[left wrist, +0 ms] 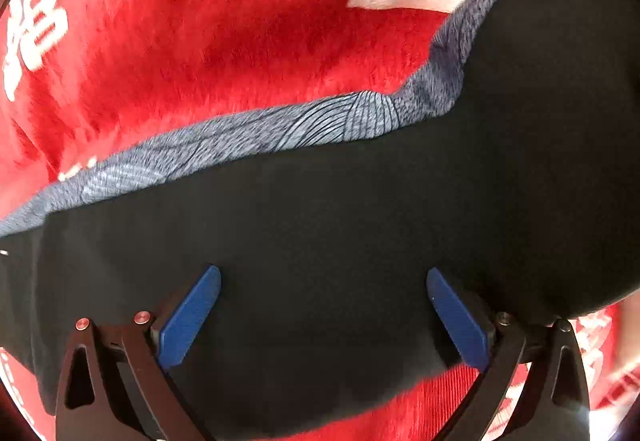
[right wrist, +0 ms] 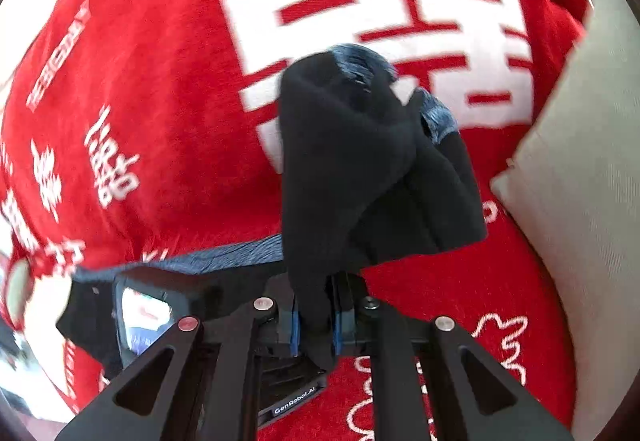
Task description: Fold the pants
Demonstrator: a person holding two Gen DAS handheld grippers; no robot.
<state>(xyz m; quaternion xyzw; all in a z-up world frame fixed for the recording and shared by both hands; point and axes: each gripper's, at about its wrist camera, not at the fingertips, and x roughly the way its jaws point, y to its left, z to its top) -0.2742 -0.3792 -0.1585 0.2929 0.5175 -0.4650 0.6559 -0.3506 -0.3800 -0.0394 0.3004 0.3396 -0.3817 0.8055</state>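
Blue-padded fingers [right wrist: 336,325] of the right gripper [right wrist: 316,325] are pinching one bunched fold of the black pants [right wrist: 360,161], which are draping forward beyond the tips over one red blanket [right wrist: 160,81]; the left gripper [left wrist: 324,317] is hovering with fingers spread wide, holding nothing, the pants' flat panel [left wrist: 320,221] lying between and ahead of them. Judged best practice: carrying the pinched edge across while the left is pressing the panel flat, aligning the grey patterned trim [left wrist: 280,133]. Count: one pair of pants, two grippers, one pale cushion [right wrist: 580,201] lying right of the fingers.
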